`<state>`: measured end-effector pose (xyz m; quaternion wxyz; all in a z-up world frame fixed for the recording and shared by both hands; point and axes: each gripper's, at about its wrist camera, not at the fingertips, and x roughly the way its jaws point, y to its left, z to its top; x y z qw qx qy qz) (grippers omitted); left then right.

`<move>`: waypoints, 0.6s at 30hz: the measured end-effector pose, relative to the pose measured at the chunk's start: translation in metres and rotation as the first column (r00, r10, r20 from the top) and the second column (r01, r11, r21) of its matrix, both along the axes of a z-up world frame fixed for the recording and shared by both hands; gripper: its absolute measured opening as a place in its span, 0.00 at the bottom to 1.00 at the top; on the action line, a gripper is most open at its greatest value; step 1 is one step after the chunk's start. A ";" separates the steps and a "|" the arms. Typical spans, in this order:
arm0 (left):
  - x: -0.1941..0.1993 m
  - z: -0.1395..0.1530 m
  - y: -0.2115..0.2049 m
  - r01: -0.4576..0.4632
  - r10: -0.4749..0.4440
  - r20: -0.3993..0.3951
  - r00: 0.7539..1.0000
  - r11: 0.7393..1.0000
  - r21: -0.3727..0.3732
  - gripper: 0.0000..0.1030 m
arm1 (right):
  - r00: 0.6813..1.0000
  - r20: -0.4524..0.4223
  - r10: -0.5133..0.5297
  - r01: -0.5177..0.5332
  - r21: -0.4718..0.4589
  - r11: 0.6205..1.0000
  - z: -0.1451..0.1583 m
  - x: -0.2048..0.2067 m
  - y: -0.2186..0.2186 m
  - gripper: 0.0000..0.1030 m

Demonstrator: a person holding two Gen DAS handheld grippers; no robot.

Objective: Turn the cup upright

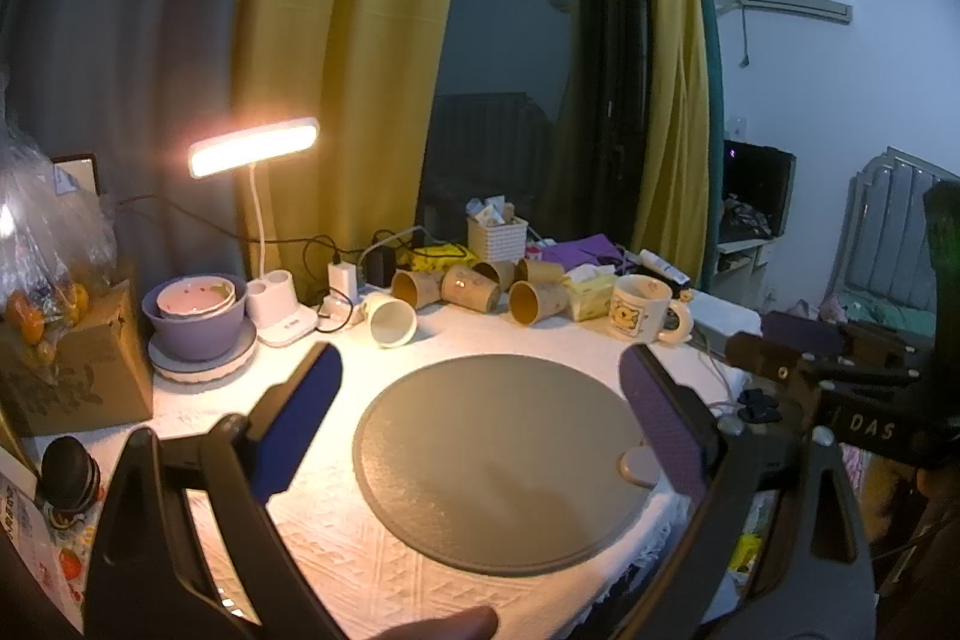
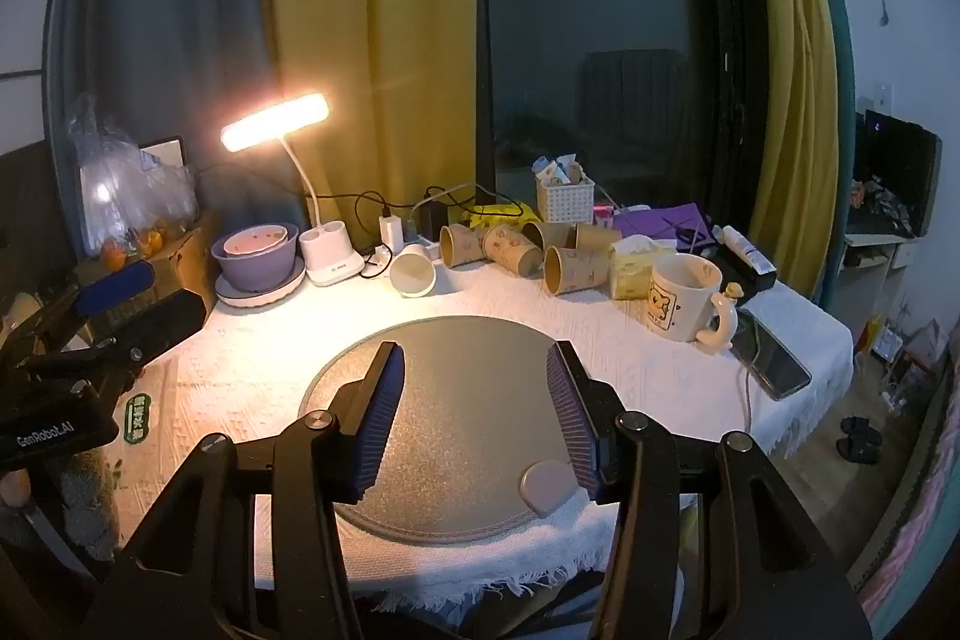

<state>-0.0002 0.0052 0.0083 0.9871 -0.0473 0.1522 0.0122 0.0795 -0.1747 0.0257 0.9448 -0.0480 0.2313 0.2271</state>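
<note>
- Step: pre-grasp, nothing held. Left gripper [image 1: 480, 382] jaws wide, empty; right gripper [image 2: 474, 388] jaws wide, empty, both hovering over round grey mat [image 2: 456, 400].
- Target looks like the white cup [image 2: 413, 270], on its side, mouth toward camera, upper centre-left, beyond the mat near the lamp base [image 2: 330, 253].
- Next: reach forward past the mat, straddle the cup wall, close, rotate upright.
- Cup smooth, tapered, probably rolls; table [image 2: 630, 352] cloth white, knitted texture. Brown paper cups [image 2: 522, 250] lie sideways too.
</note>
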 end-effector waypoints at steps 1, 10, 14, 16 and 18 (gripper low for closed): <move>0.000 0.000 -0.001 -0.001 0.001 0.000 1.000 1.000 0.001 0.92 | 1.000 0.000 0.000 0.000 0.001 1.000 0.000 0.000 0.000 0.51; -0.002 0.002 0.004 0.001 -0.001 0.002 1.000 1.000 0.002 0.92 | 1.000 0.006 0.001 -0.001 0.007 1.000 0.000 0.000 0.000 0.51; -0.001 0.001 0.006 0.009 -0.009 -0.002 1.000 1.000 -0.011 0.92 | 1.000 0.004 0.001 -0.001 0.007 1.000 0.000 0.000 0.000 0.51; -0.001 -0.001 0.007 0.013 -0.013 -0.001 1.000 1.000 -0.012 0.92 | 1.000 0.005 0.000 0.000 0.008 1.000 0.000 0.000 0.001 0.51; -0.001 -0.001 0.008 0.015 -0.015 0.002 1.000 1.000 -0.010 0.92 | 1.000 0.004 0.000 0.000 0.008 1.000 0.000 0.000 0.001 0.51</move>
